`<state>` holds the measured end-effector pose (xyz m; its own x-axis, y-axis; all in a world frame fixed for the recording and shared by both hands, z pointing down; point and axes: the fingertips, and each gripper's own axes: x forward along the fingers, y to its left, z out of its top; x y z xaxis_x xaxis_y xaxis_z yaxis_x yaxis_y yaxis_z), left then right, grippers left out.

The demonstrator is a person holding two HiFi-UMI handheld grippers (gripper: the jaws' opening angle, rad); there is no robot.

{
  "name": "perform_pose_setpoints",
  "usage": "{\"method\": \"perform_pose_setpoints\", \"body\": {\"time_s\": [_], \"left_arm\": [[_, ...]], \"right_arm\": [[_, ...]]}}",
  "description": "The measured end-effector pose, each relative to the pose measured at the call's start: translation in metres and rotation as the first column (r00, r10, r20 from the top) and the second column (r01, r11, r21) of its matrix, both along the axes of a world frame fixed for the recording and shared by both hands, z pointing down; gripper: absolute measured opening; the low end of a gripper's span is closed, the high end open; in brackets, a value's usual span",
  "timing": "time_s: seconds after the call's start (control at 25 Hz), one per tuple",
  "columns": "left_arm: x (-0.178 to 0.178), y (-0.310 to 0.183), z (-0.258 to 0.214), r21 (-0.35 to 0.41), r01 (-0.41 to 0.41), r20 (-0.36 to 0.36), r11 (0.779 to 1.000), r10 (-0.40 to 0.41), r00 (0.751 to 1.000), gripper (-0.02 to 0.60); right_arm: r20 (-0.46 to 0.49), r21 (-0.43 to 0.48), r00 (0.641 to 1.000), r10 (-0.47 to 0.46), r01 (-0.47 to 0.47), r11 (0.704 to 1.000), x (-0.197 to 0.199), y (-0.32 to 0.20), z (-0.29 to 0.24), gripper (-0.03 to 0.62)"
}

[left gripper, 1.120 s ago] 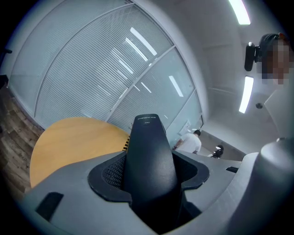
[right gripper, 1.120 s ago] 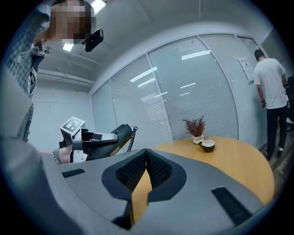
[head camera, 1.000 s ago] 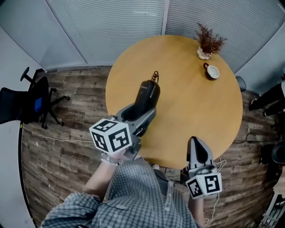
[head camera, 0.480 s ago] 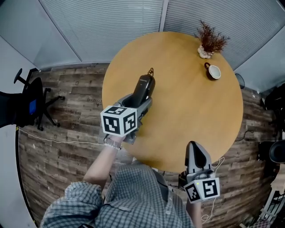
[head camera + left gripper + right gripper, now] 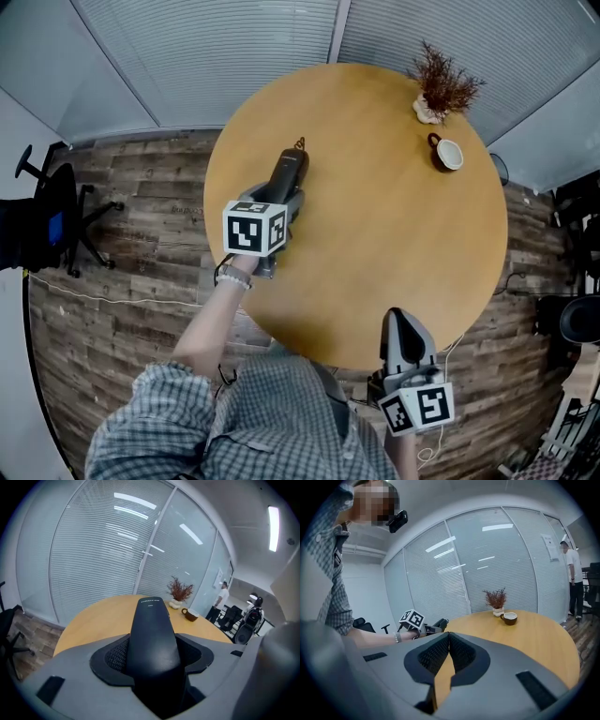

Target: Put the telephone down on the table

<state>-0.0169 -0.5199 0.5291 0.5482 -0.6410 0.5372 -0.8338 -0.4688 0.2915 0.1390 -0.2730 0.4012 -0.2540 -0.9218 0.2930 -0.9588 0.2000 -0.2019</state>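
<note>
A black telephone handset (image 5: 289,169) points away from me over the left part of the round wooden table (image 5: 375,234), a bit of cord at its far end. My left gripper (image 5: 286,194) is shut on its near half. In the left gripper view the telephone (image 5: 152,630) sits gripped between the dark pads (image 5: 115,656) and reaches out over the table (image 5: 98,616). Whether it touches the tabletop I cannot tell. My right gripper (image 5: 403,317) hangs at the table's near edge, shut and empty, its pads (image 5: 461,651) meeting at the tips.
A dried plant in a small pot (image 5: 441,89) and a brown cup (image 5: 446,153) stand at the table's far right. An office chair (image 5: 47,216) is on the wooden floor at left. Glass walls with blinds stand behind. A person (image 5: 574,573) stands at right.
My left gripper has carried the telephone away from me, leftwards and lower towards the tabletop. The right gripper has sunk a little near the table's edge.
</note>
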Motion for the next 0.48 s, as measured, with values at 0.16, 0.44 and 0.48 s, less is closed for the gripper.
{"method": "perform_pose_setpoints", "body": {"time_s": [0.16, 0.44, 0.48], "left_arm": [[-0.008, -0.014, 0.029, -0.020, 0.027, 0.078, 0.999, -0.026, 0.997, 0.278], [-0.017, -0.037, 0.071, -0.045, 0.060, 0.192, 0.997, -0.050, 0.980, 0.279], [-0.018, -0.039, 0.076, -0.048, 0.062, 0.205, 0.997, -0.051, 0.978, 0.278]], "right_arm": [[0.004, -0.023, 1.000, 0.005, -0.004, 1.000, -0.007, 0.000, 0.008, 0.009], [-0.010, -0.065, 1.000, 0.013, -0.014, 0.998, -0.010, 0.003, 0.023, 0.009], [-0.009, -0.070, 1.000, 0.014, -0.015, 0.997, -0.011, 0.004, 0.025, 0.009]]}}
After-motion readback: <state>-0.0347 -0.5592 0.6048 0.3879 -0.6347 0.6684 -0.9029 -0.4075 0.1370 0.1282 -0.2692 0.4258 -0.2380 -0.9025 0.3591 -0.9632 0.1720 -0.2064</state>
